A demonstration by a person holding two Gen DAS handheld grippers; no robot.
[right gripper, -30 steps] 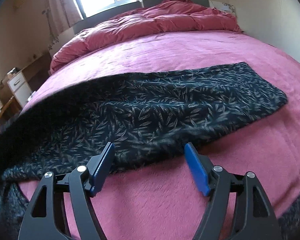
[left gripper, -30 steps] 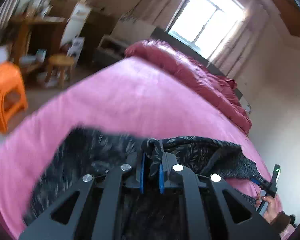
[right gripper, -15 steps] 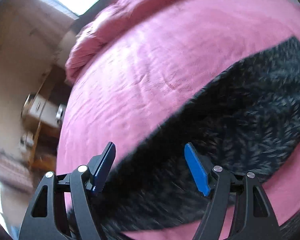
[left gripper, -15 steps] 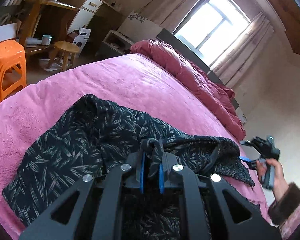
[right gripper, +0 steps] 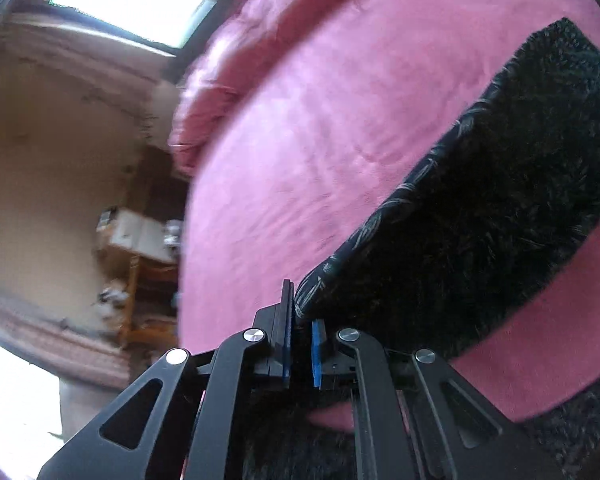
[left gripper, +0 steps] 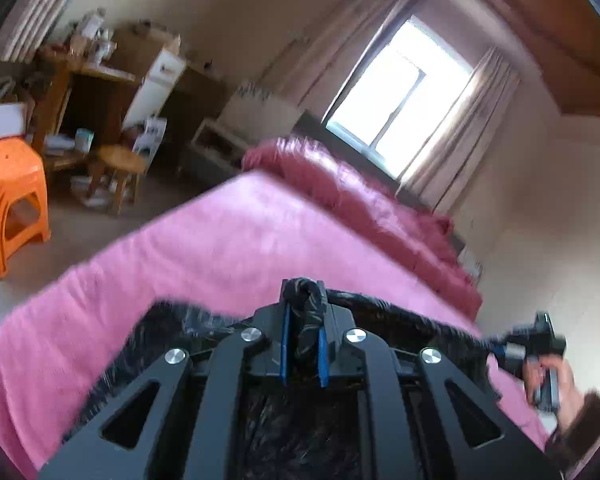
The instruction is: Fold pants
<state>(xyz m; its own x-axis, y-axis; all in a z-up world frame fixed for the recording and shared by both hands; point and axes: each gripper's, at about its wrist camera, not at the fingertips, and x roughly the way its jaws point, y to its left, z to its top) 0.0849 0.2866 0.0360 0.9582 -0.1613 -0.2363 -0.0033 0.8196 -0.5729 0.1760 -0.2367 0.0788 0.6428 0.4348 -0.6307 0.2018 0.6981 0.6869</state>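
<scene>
Fingers (left gripper: 321, 350) of the left gripper (left gripper: 302, 344) are clamped on a bunched edge of the pants (left gripper: 172, 332), which are lifted above the pink bed (left gripper: 228, 240). A fold of the pants (right gripper: 500, 208) is pinched by the right gripper (right gripper: 300, 344), its blue pads nearly together. Both views are blurred, so the cloth's lie is probably only partly flat. An orange stool (left gripper: 12, 196) is seen beside the bed.

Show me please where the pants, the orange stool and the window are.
pants (right gripper: 520, 184): right wrist view, on the dark leaf-print cloth on the bed.
orange stool (left gripper: 10, 168): left wrist view, on its seat.
window (left gripper: 396, 92): left wrist view, on the bright pane.
</scene>
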